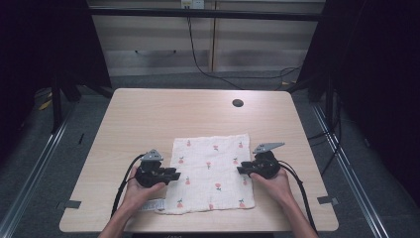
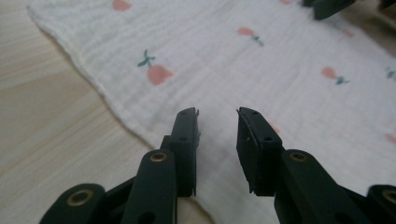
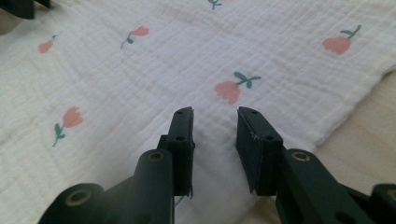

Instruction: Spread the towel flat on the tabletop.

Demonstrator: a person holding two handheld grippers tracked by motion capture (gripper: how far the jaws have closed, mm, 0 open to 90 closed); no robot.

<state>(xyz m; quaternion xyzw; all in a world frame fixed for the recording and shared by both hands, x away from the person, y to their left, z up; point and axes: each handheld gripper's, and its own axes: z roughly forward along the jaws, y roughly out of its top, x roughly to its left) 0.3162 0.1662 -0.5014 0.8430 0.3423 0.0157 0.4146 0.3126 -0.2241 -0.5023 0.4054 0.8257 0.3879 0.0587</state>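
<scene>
A white cloth (image 1: 210, 173) printed with small pink flowers lies spread flat on the near half of the tabletop (image 1: 148, 114), its front edge close to the tabletop's near edge. A small white label (image 1: 151, 204) sticks out at its near left corner.

The left tool (image 1: 174, 176) sits at the cloth's left edge, about midway along it, pointing inward toward the cloth's middle. In the left gripper view its jaws stand apart over the cloth (image 2: 261, 70), just inside the hem, with nothing between them; bare wood (image 2: 42, 121) shows to their left.

The right tool (image 1: 241, 170) sits at the cloth's right edge, opposite the left one and pointing back toward it. In the right gripper view its jaws are likewise parted and empty, over the cloth (image 3: 140, 79) near a pink flower (image 3: 229, 89), with the hem and wood at the right.

The left hand (image 1: 141, 191) and right hand (image 1: 272, 182) each wrap a tool body from behind, forearms coming in from the near edge and angling slightly inward. Cables (image 1: 302, 191) trail back along the arms.

A dark round hole (image 1: 237, 103) sits in the far part of the tabletop, well apart from the cloth.
</scene>
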